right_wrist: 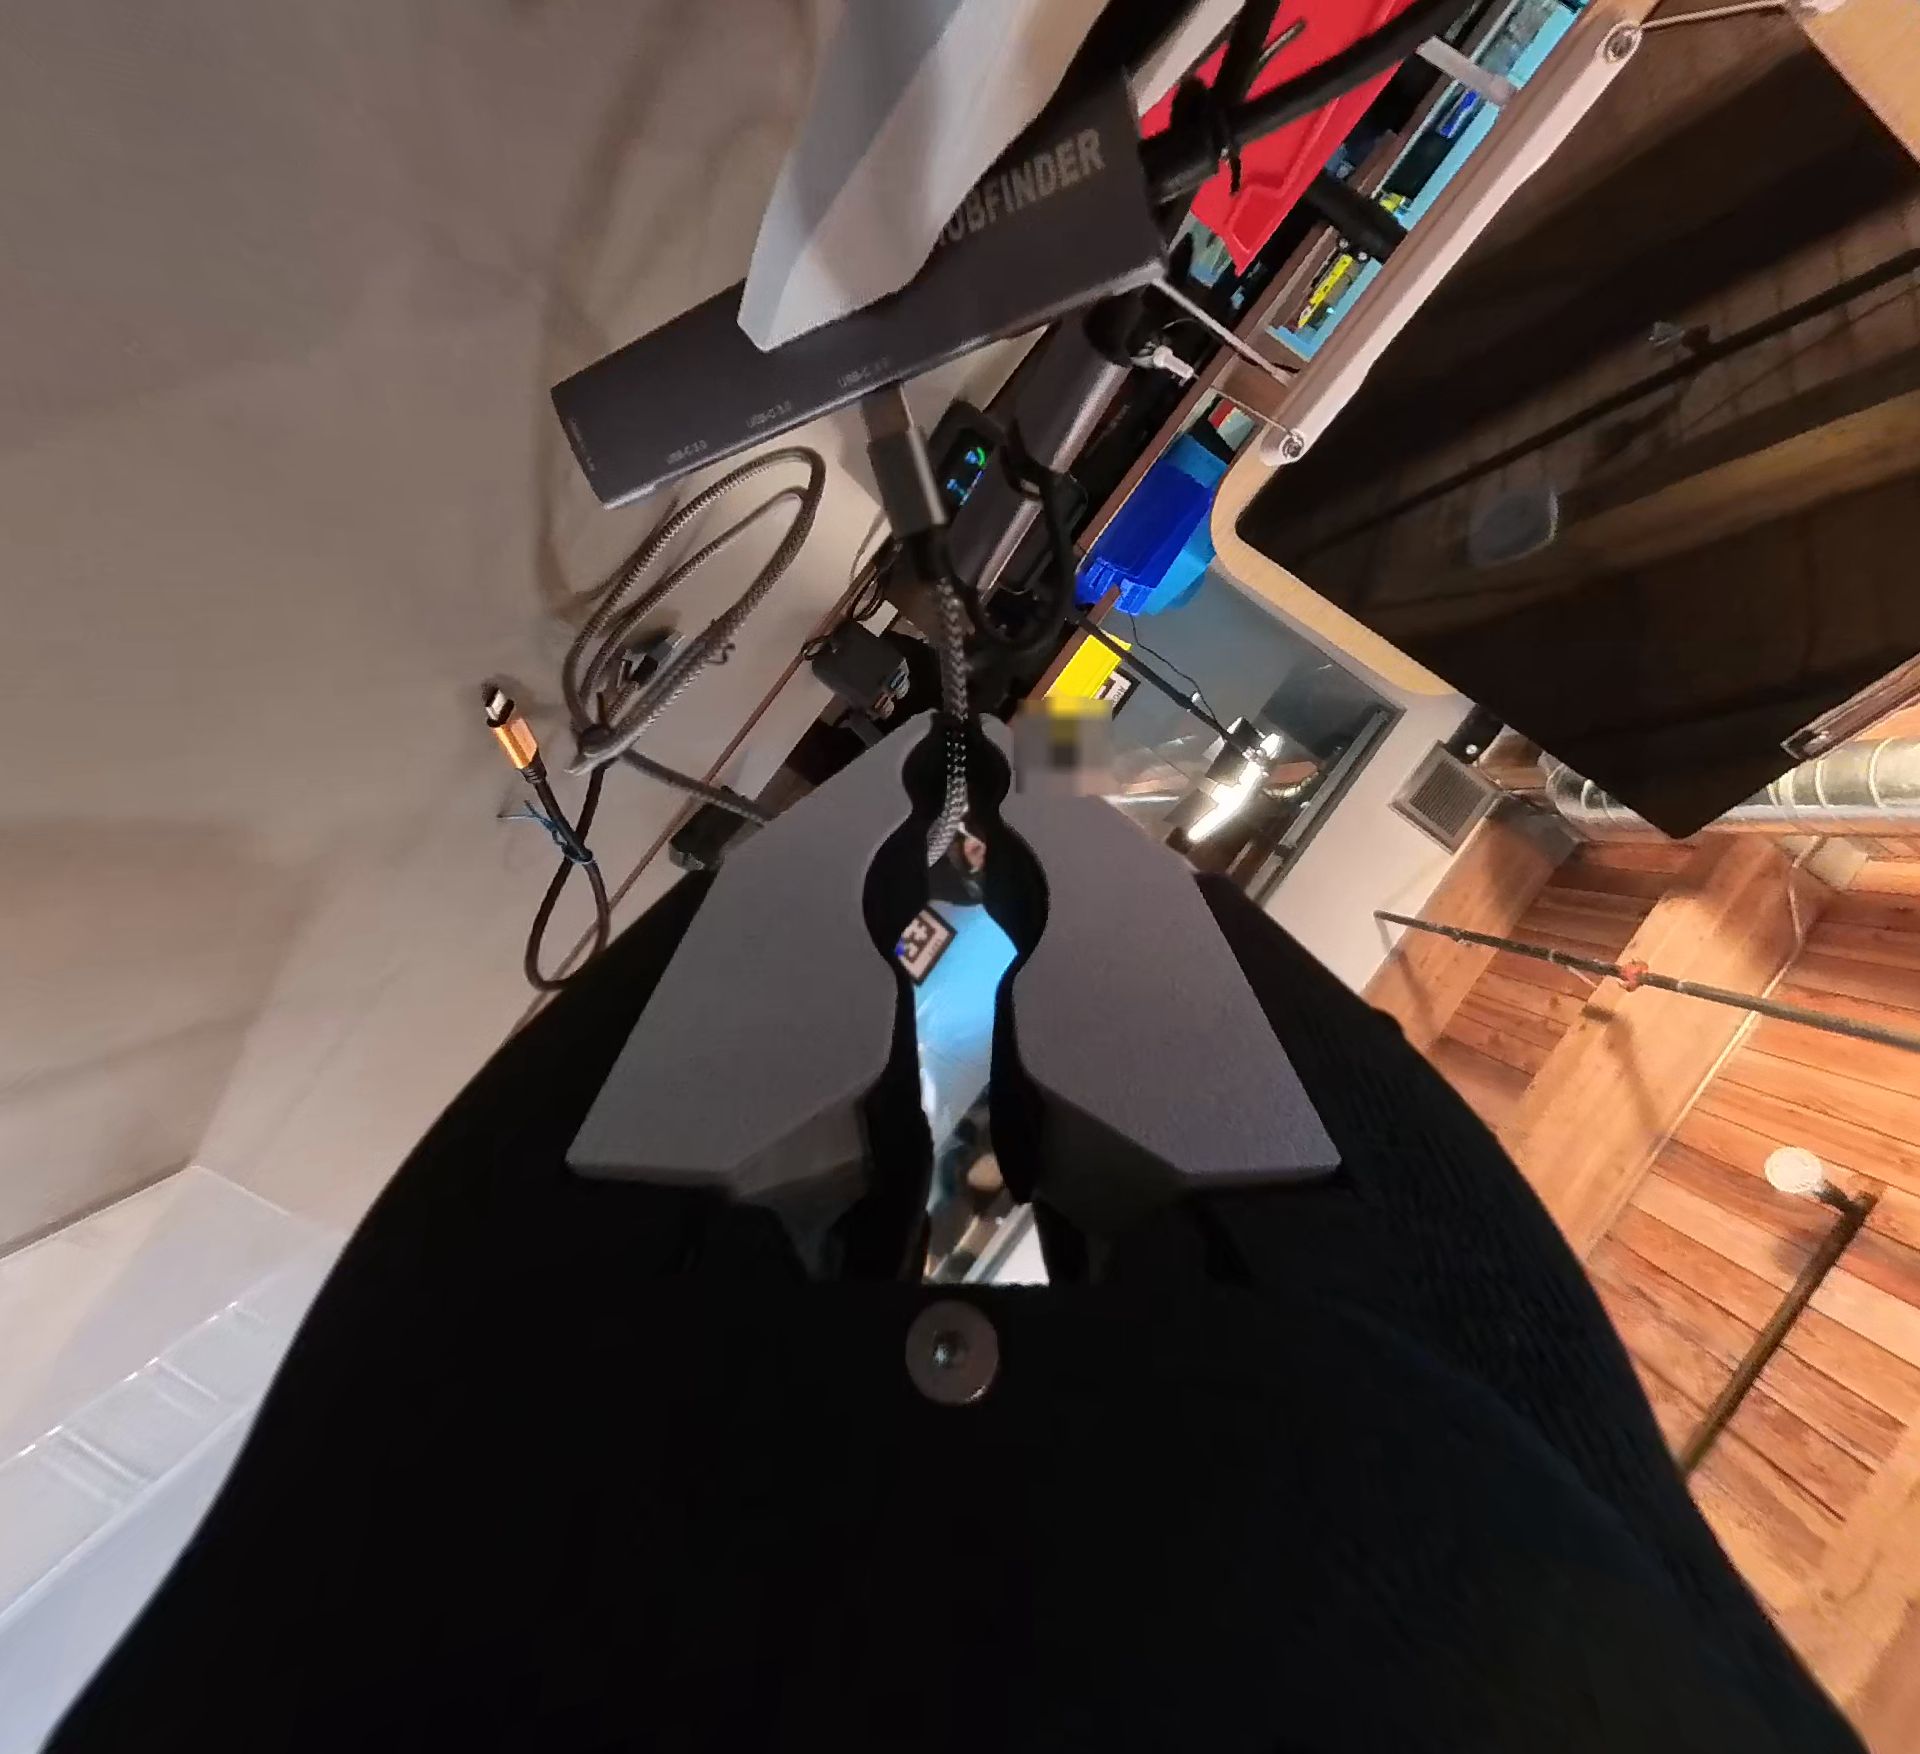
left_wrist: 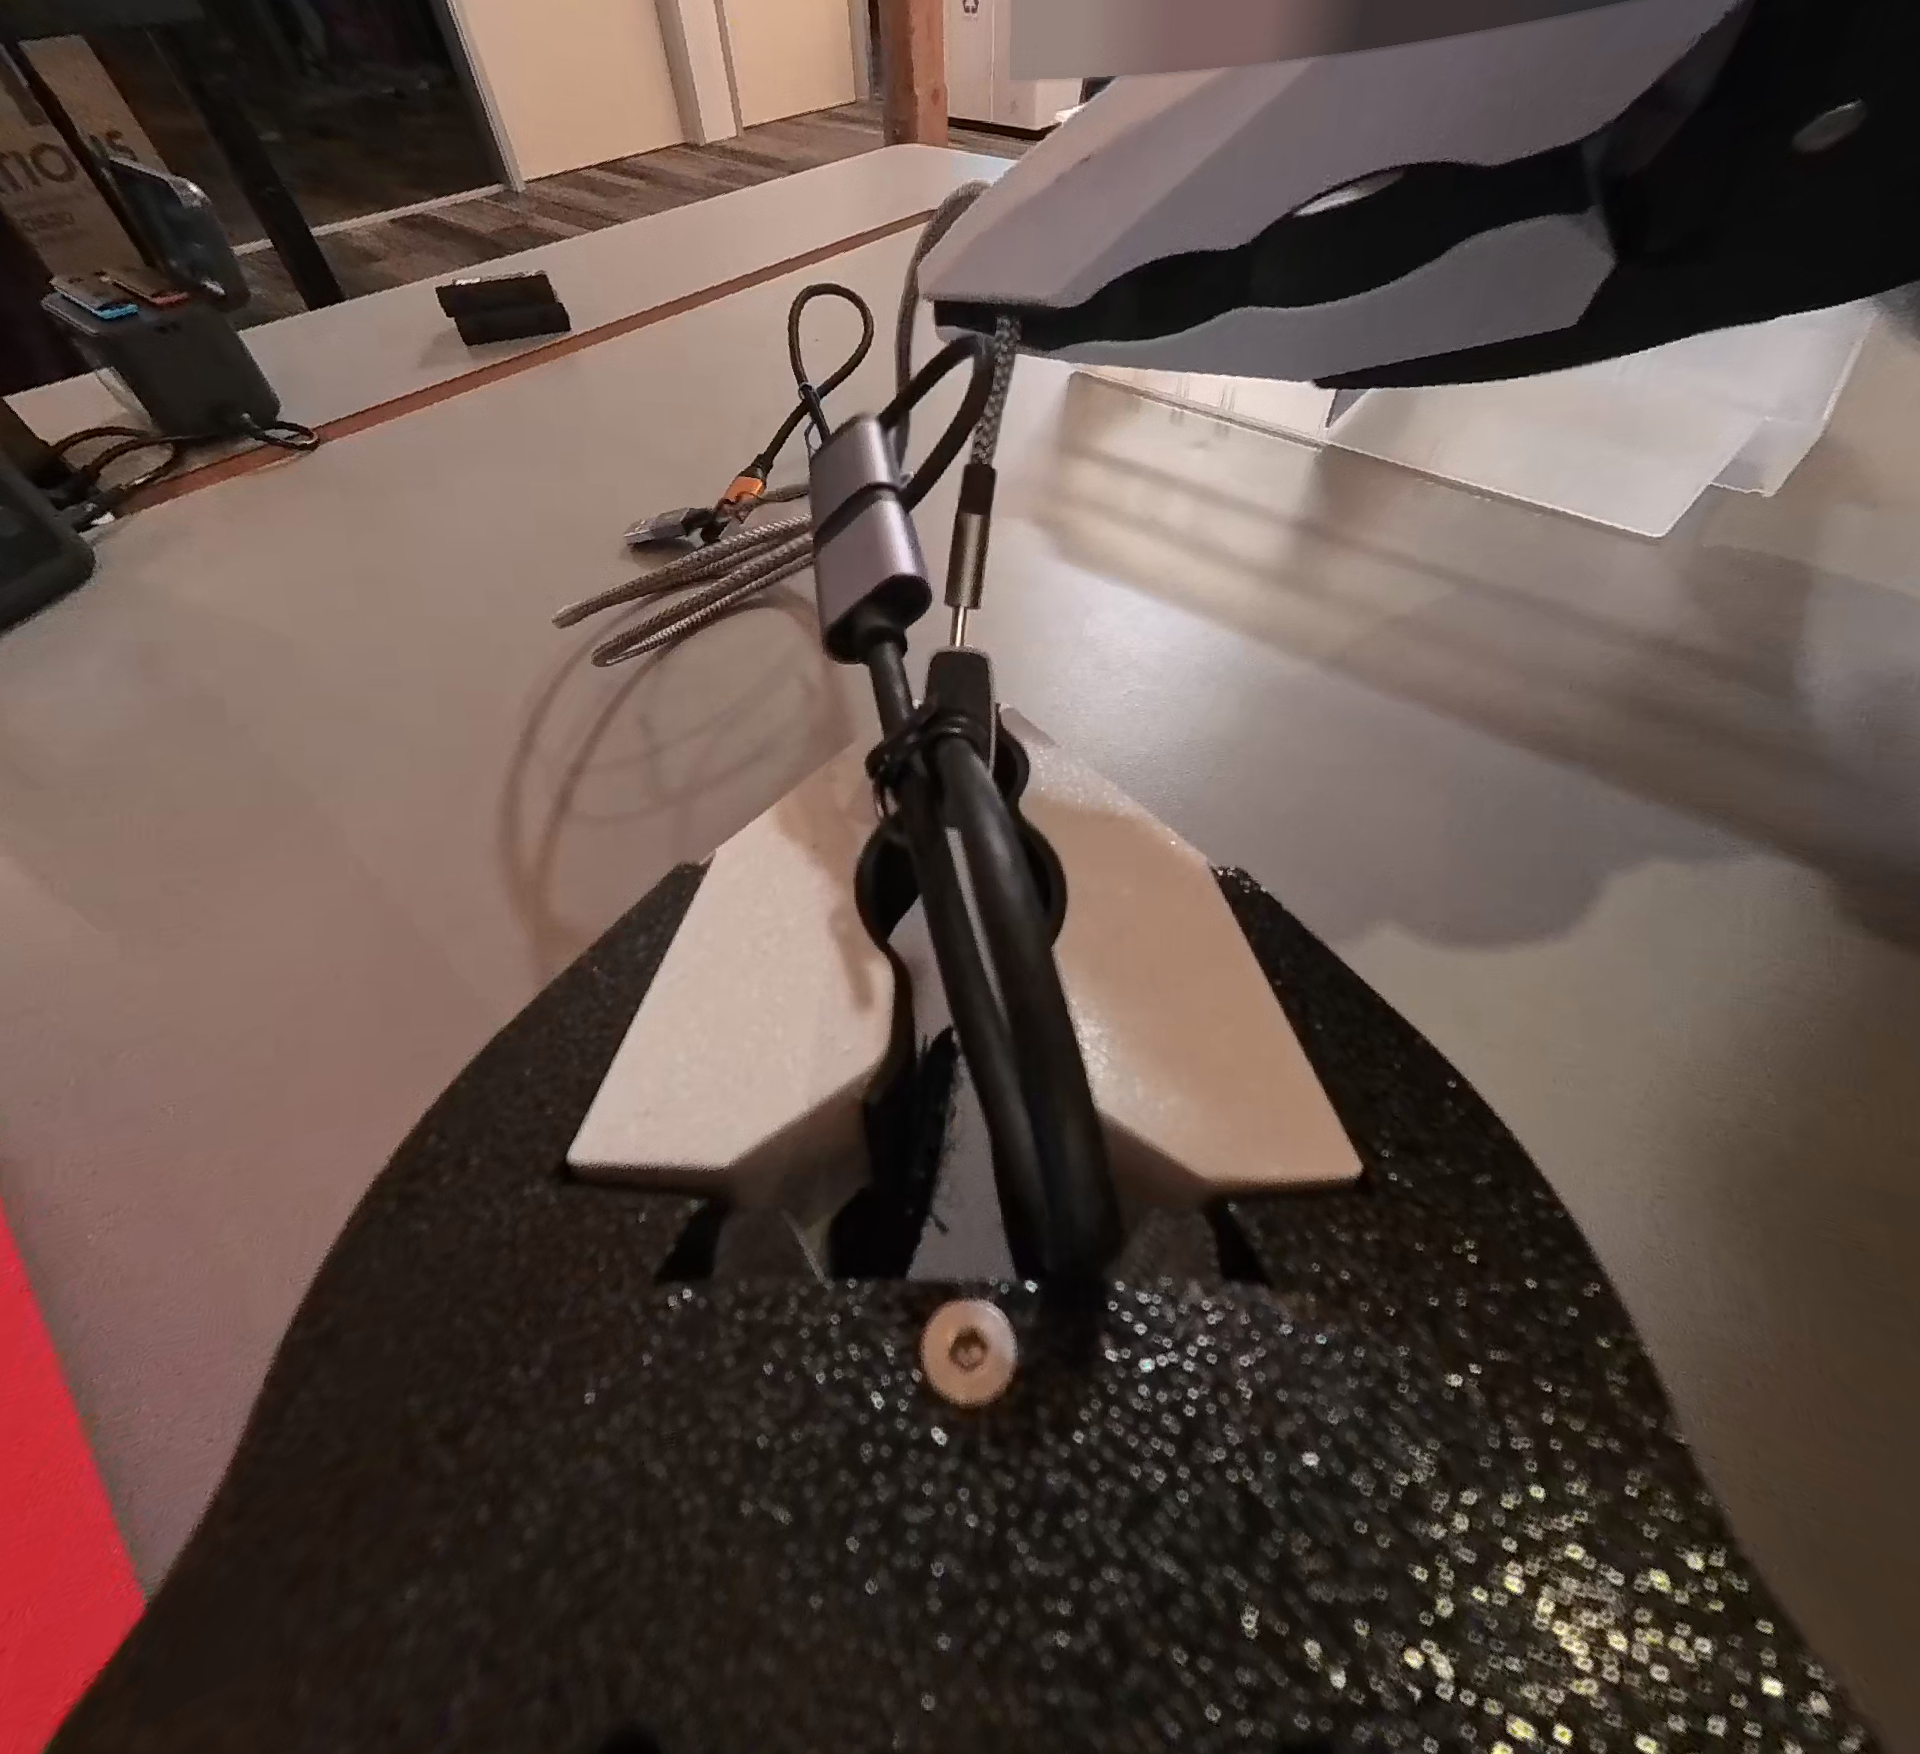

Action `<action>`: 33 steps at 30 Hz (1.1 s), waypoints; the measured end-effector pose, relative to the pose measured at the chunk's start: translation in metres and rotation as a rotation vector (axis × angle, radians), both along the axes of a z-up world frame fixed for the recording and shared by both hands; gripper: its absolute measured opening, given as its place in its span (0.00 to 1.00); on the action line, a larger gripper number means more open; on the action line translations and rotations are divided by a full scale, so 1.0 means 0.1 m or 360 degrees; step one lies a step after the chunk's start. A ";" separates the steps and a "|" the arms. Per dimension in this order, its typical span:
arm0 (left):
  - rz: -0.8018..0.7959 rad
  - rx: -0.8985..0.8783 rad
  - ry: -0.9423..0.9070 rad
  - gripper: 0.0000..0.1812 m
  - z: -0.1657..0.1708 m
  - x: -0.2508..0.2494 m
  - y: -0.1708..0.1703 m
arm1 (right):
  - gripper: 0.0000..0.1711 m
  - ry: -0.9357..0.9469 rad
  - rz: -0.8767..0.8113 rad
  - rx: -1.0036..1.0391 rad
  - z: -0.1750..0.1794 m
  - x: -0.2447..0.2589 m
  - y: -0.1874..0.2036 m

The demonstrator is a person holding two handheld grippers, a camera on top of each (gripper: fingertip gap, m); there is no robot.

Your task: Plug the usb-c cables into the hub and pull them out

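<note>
My left gripper (left_wrist: pixel 961 748) is shut on the dark grey usb hub (left_wrist: pixel 958 678), seen edge-on, and holds it above the table. The hub's looped black cable (left_wrist: pixel 997 925) and its grey connector (left_wrist: pixel 868 551) run through the jaws. My right gripper (left_wrist: pixel 977 328) reaches in from the upper right, shut on a grey braided usb-c cable (left_wrist: pixel 992 395). That cable's plug (left_wrist: pixel 971 551) points down, its metal tip at the hub's edge. In the right wrist view my right gripper (right_wrist: pixel 956 738) pinches the braided cable (right_wrist: pixel 951 644). Its plug (right_wrist: pixel 909 468) sits at a port of the hub (right_wrist: pixel 665 426); how deep it sits I cannot tell.
An orange-tipped cable (left_wrist: pixel 743 489) and a coiled grey braided cable (left_wrist: pixel 686 582) lie on the grey table (left_wrist: pixel 312 769) behind the hub. A black block (left_wrist: pixel 504 307) and charger boxes (left_wrist: pixel 166 354) stand at the back left. A clear plastic tray (left_wrist: pixel 1558 457) lies at the right. One gripper's finger ends stand about 7 cm off the other's.
</note>
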State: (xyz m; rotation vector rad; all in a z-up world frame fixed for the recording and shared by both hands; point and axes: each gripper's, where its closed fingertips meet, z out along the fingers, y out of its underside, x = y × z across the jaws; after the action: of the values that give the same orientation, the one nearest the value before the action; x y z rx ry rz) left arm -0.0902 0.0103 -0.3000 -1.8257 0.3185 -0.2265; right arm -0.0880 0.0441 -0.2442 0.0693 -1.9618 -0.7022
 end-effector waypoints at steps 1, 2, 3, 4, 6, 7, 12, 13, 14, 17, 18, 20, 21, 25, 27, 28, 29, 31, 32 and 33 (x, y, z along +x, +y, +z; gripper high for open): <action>0.0001 -0.0001 -0.0002 0.04 0.00 0.00 0.00 | 0.00 -0.0006 0.0013 0.0009 0.00 0.00 -0.01; 0.0000 -0.0001 -0.0005 0.04 0.00 0.00 0.00 | 0.00 -0.0017 0.0023 0.0008 0.00 0.01 -0.01; -0.0003 0.0005 -0.0008 0.03 0.01 0.00 0.00 | 0.00 -0.0024 0.0033 0.0003 0.00 0.01 -0.02; -0.0003 0.0006 -0.0005 0.03 0.01 0.00 0.00 | 0.00 -0.0032 0.0039 0.0004 -0.01 0.01 -0.02; -0.0005 0.0000 0.0004 0.03 0.00 0.00 0.00 | 0.00 -0.0057 0.0046 0.0026 -0.03 0.02 -0.01; -0.0008 -0.0002 0.0010 0.03 -0.01 0.01 0.00 | 0.00 -0.0066 0.0045 0.0041 -0.03 0.02 -0.01; -0.0024 -0.0025 0.0066 0.03 -0.05 0.04 0.00 | 0.00 -0.0110 0.0038 -0.0005 -0.09 0.04 -0.02; -0.0025 -0.0028 0.0078 0.03 -0.06 0.04 0.00 | 0.00 -0.0127 0.0025 -0.0043 -0.11 0.05 -0.02; -0.0029 -0.0028 0.0081 0.03 -0.06 0.05 0.00 | 0.01 -0.0149 0.0018 -0.0085 -0.14 0.06 -0.03; -0.0037 -0.0035 0.0083 0.04 -0.07 0.05 0.00 | 0.00 -0.0181 0.0025 -0.0120 -0.19 0.06 -0.06; -0.0038 -0.0041 0.0087 0.03 -0.07 0.06 0.00 | 0.00 -0.0176 0.0026 -0.0111 -0.19 0.06 -0.06; -0.0044 -0.0057 0.0079 0.03 -0.09 0.06 -0.01 | 0.00 -0.0176 0.0015 -0.0143 -0.20 0.06 -0.08; -0.0045 -0.0061 0.0071 0.03 -0.09 0.06 -0.01 | 0.00 -0.0169 0.0012 -0.0169 -0.19 0.05 -0.09; -0.0028 -0.0052 0.0062 0.03 -0.07 0.03 -0.02 | 0.00 -0.0140 -0.0005 -0.0196 -0.19 0.04 -0.12; -0.0017 -0.0055 0.0065 0.03 -0.08 0.02 -0.02 | 0.00 -0.0131 -0.0013 -0.0177 -0.20 0.03 -0.13; -0.0013 -0.0053 0.0065 0.03 -0.07 0.01 -0.02 | 0.00 -0.0121 -0.0007 -0.0168 -0.20 0.02 -0.14; -0.0005 -0.0050 0.0064 0.03 -0.07 0.00 -0.02 | 0.00 -0.0115 0.0000 -0.0170 -0.20 0.02 -0.16; 0.0008 -0.0050 0.0074 0.03 -0.07 -0.02 -0.02 | 0.00 -0.0113 0.0017 -0.0183 -0.21 0.02 -0.21; 0.0012 -0.0048 0.0088 0.03 -0.07 -0.03 -0.02 | 0.00 -0.0111 0.0026 -0.0180 -0.21 0.02 -0.22; 0.0012 -0.0052 0.0104 0.03 -0.08 -0.02 -0.02 | 0.00 -0.0113 0.0028 -0.0181 -0.22 0.03 -0.22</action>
State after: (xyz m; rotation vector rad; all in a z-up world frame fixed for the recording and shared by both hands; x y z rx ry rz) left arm -0.0927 0.0084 -0.3080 -1.8689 0.3556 -0.1677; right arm -0.0853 0.0217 -0.2664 0.0425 -2.0629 -0.5827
